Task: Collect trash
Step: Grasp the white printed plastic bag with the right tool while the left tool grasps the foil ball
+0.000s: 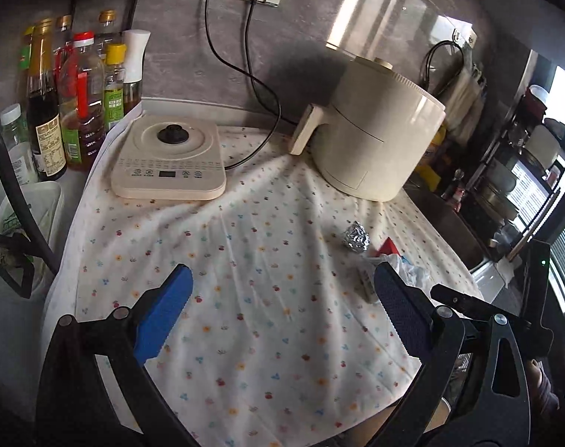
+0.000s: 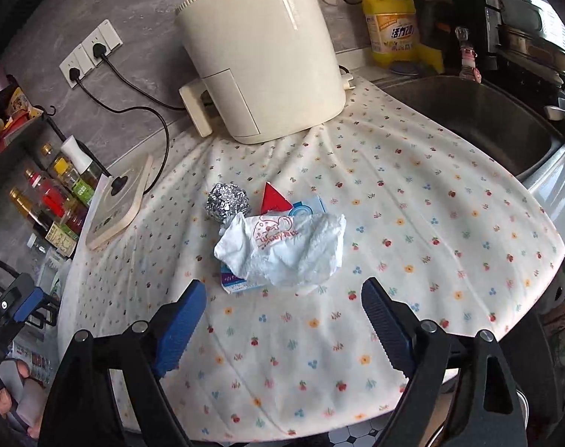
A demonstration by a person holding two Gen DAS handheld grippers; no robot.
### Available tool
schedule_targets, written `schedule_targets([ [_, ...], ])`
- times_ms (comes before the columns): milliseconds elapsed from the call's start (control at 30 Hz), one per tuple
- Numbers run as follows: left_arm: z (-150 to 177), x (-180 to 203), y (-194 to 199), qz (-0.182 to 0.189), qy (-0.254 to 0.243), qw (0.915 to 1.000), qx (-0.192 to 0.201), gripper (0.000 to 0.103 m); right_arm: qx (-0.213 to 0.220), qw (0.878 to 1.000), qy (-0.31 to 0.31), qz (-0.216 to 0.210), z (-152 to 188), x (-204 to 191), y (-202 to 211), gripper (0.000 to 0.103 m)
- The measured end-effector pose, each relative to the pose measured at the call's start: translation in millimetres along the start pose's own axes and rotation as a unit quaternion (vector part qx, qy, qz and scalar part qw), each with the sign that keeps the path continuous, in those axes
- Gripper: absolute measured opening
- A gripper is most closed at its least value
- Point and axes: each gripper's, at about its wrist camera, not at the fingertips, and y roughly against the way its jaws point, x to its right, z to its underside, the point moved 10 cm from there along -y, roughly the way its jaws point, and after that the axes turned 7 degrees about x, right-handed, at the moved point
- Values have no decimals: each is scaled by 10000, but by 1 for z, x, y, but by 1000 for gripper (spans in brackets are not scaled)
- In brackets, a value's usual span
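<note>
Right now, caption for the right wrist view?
Open right gripper over floral cloth, facing crumpled wrapper, foil ball.

yellow detergent bottle [image 2: 392, 26]: "活力" | white wrapper [image 2: 282, 249]: red print, unreadable

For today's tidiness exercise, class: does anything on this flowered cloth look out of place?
Yes. A small heap of litter lies mid-cloth in front of the air fryer: a foil ball, a crumpled white wrapper lying over a small blue-and-white carton, and a red scrap. Everything else stands upright.
</note>
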Motion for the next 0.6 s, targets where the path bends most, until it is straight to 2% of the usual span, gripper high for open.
schedule_targets([
  [200, -9, -22, -13, -44, 68, 10000, -35, 97, -281, 9993, -54, 231, -1, 1, -39, 83],
  [300, -7, -29, -22, -33, 151, 9998, -111, 97, -436, 9985, -61, 310, 3, 2, -54, 76],
  [367, -7, -31, -29, -10, 157, 9998, -155, 97, -510, 9982, -96, 284, 5, 3, -61, 57],
  [400, -7, -31, -33, 16, 164, 9997, -173, 97, -480, 9985, -163, 201, 4, 3, -61, 54],
  [467, -8, -28, -41, 96, 198, 9996, -190, 97, -440, 9988, -134, 177, 0, 2, -58, 32],
  [500, -9, -25, -45, 152, 213, 9995, -196, 97, -427, 9988, -75, 210, -2, 2, -56, 25],
  [533, -9, -21, -49, 219, 220, 9993, -213, 97, -425, 9988, -39, 238, -3, 2, -53, 12],
  [600, -7, -9, -61, 386, 189, 9986, -293, 97, -400, 9990, -88, 201, -4, 6, -46, 9],
])
